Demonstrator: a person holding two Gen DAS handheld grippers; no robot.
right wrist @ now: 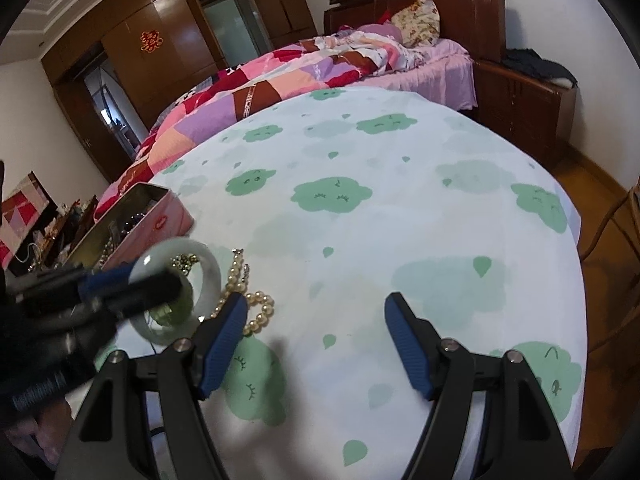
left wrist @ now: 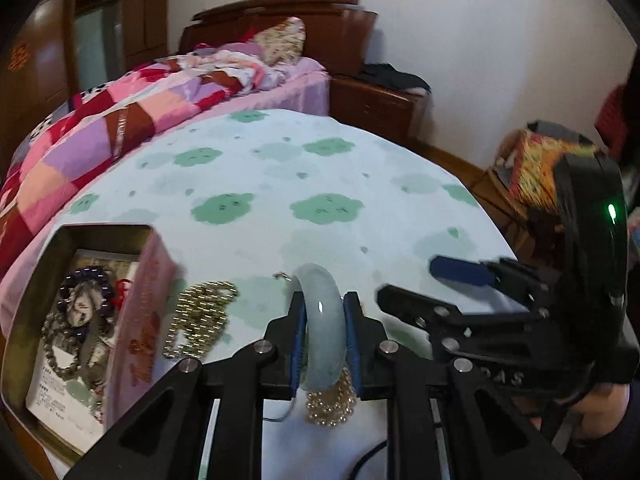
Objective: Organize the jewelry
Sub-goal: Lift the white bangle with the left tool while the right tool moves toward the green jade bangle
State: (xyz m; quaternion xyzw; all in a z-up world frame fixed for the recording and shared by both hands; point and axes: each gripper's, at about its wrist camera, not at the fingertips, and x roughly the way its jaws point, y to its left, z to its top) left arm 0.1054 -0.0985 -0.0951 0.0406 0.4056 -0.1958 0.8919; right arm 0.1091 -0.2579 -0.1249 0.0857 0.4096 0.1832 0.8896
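My left gripper (left wrist: 323, 312) is shut on a pale green jade bangle (left wrist: 322, 320), held upright on edge just above the cloth; the bangle also shows in the right wrist view (right wrist: 208, 276). A pearl bracelet (left wrist: 332, 404) lies under the bangle, seen also in the right wrist view (right wrist: 256, 308). A gold bead necklace (left wrist: 200, 316) lies left of it. An open pink tin box (left wrist: 140, 312) at the left holds a purple bead bracelet (left wrist: 86, 280) and a grey bead strand (left wrist: 60, 344). My right gripper (right wrist: 314, 312) is open and empty, to the right of the jewelry.
The table wears a white cloth with green cloud prints (right wrist: 360, 200). A bed with a patchwork quilt (right wrist: 280, 76) lies beyond it, with a wooden nightstand (right wrist: 524, 100) at the right. The table's right edge (right wrist: 576, 264) drops to a wood floor.
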